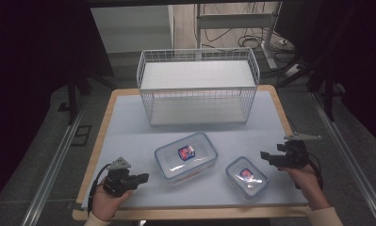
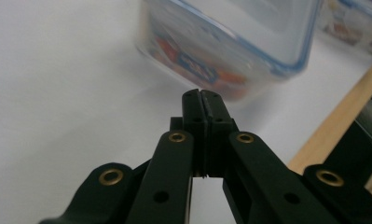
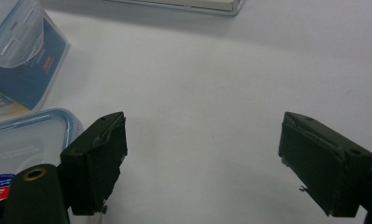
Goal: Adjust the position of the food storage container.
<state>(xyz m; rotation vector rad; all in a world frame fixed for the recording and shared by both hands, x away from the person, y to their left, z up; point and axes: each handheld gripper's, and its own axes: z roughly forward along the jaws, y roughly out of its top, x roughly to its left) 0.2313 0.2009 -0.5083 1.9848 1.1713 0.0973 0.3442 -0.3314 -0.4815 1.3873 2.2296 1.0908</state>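
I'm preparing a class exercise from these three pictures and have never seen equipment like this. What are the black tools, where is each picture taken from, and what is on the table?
A person holds a hand-held two-jaw gripper in each hand. The high view looks down on the table; the other two come from cameras riding on the grippers. The left gripper is shut on nothing, pointing at the larger lidded plastic box. The right gripper is open and empty, beside the smaller box. Behind them stands a white wire shelf rack. Nothing is held.
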